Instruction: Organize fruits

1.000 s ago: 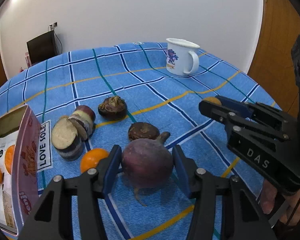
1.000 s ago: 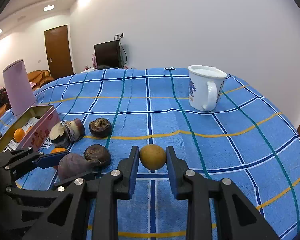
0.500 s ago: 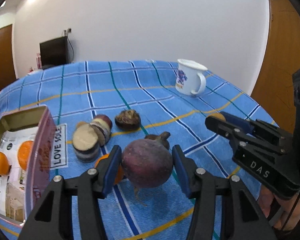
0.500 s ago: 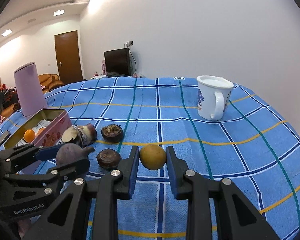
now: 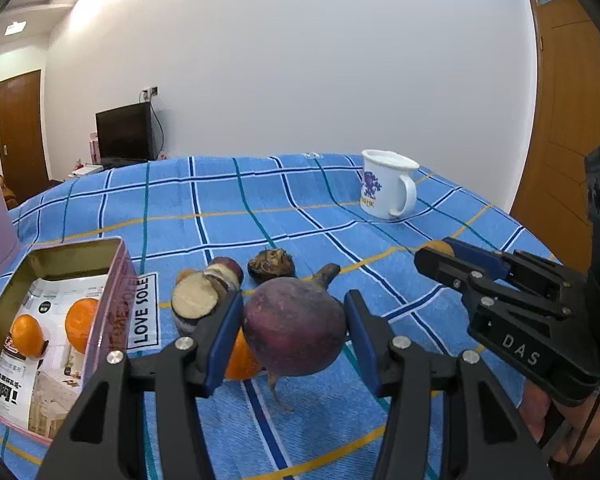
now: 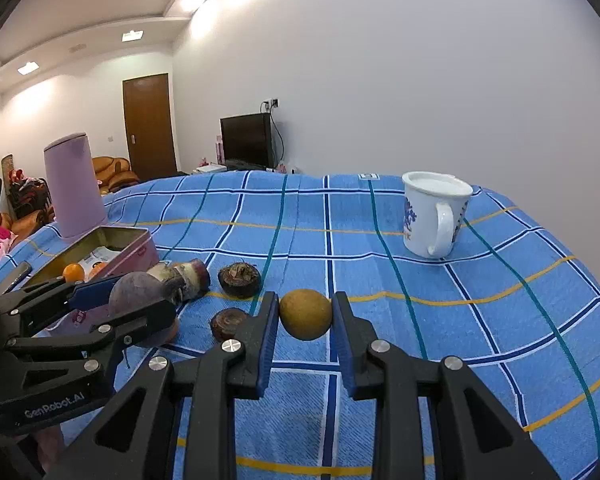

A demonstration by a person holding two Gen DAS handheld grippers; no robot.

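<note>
We hold a round, dull purple beet (image 5: 294, 330) clamped in the left gripper (image 5: 294, 336), both blue pads pressed to its sides; a stub of stem juts from its far top and a thin root hangs from its underside, above the blue plaid tablecloth (image 5: 260, 200). In the right gripper (image 6: 305, 316) we pinch a small, smooth, yellow-brown round fruit (image 6: 305, 314) between the pads, also off the cloth.

The left wrist view looks down into the open pink tin (image 5: 118, 292) at near left, where two oranges (image 5: 27, 335) lie on printed paper; a third orange (image 5: 240, 356) sits on the cloth just behind the beet, mostly hidden by it. Beyond it lie a sliced purple-skinned tuber (image 5: 204, 296) with pale flesh and a dark wrinkled fruit (image 5: 271, 264). From here only a sliver of the yellow-brown fruit shows at the right gripper's tip.

The right wrist view shows that fruit whole, a second dark brown fruit (image 6: 228, 323) on the cloth just left of the gripper, and the lilac cylindrical container (image 6: 76, 188) standing behind the tin. The white mug (image 6: 434, 214) stands at far right, well apart from everything else.
</note>
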